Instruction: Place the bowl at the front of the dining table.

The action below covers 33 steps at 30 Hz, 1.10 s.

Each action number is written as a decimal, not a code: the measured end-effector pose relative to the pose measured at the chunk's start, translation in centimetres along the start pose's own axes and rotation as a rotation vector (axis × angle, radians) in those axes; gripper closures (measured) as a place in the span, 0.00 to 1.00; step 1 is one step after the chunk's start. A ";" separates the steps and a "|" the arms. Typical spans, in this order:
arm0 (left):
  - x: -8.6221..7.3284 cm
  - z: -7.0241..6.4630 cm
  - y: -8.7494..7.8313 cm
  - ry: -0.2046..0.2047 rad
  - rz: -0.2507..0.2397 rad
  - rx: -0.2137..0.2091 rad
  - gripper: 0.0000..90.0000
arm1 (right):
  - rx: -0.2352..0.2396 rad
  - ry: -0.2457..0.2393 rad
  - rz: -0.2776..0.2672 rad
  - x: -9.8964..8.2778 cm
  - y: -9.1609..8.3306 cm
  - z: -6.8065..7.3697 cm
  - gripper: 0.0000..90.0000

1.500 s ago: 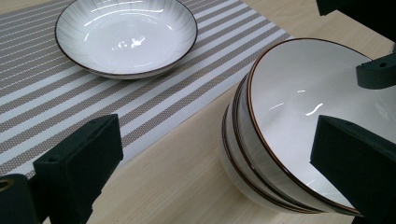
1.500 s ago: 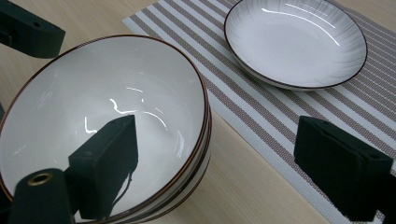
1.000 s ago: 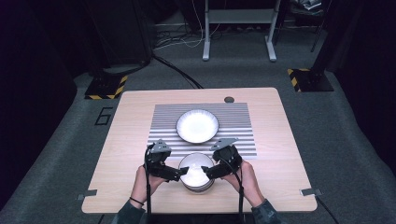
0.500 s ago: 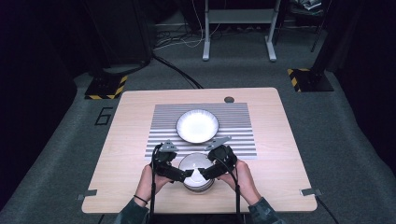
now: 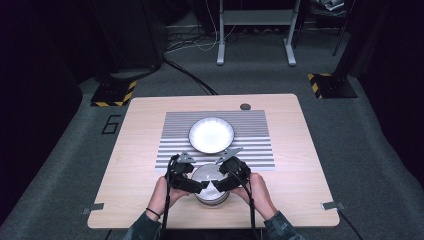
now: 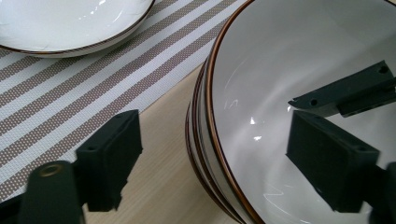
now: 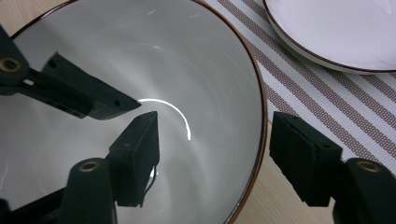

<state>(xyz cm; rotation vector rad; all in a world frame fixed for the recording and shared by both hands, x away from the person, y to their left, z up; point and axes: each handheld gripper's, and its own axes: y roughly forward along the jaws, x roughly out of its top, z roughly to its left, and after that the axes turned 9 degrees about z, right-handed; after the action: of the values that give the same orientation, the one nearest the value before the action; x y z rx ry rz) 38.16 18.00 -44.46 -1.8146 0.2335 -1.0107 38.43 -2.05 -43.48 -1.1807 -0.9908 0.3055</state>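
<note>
While both of the person's hands rest near the six o'clock edge of the wooden surface [image 5: 135,150], each holds a tool over the same stack of white bowls [image 5: 212,187]. That stack sits on bare wood just at six o'clock of the striped mat [image 5: 260,145], and brown-rimmed edges of lower bowls peek out beneath the top one in the left gripper view.

At the stack's nine o'clock side, the left tool [image 5: 202,186] straddles the rim of the top bowl [image 6: 299,60]: one jaw hangs outside over the wood, the other inside the bowl. Its jaws have just been closing, yet clear gaps remain on both sides of the rim, so nothing is gripped.

From the three o'clock side the right tool [image 5: 216,185] does the same, one jaw inside the bowl, one outside above the mat's edge. Its jaws have also just been closing, with the rim between them and the pads not pressing on it.

Farther off at twelve o'clock, a single white dish [image 5: 211,135] lies on the middle of the mat, apart from the stack.
</note>
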 end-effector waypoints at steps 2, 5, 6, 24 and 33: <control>0.1 0.0 0.2 -0.002 0.007 0.007 0.24 | 0.001 0.006 -0.001 0.1 0.0 -0.1 0.46; 0.3 0.0 0.2 -0.001 0.005 0.001 0.27 | -0.015 0.005 0.005 0.2 -0.1 -0.1 0.51; 0.4 0.1 0.2 -0.001 0.001 -0.006 0.29 | -0.016 0.006 0.006 0.2 -0.1 0.0 0.54; 0.3 -0.5 -0.1 0.024 -0.011 0.063 0.76 | -0.063 -0.002 0.030 0.5 0.1 0.1 0.71; 0.3 -1.2 -0.5 0.053 -0.050 0.129 0.81 | -0.123 -0.002 0.031 0.6 -0.1 0.9 0.73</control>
<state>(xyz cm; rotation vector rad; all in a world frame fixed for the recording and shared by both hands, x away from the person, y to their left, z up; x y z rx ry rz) 37.33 17.29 -43.76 -1.6857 0.1528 -1.0857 38.05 -1.12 -43.04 -1.3086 -1.0051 0.2731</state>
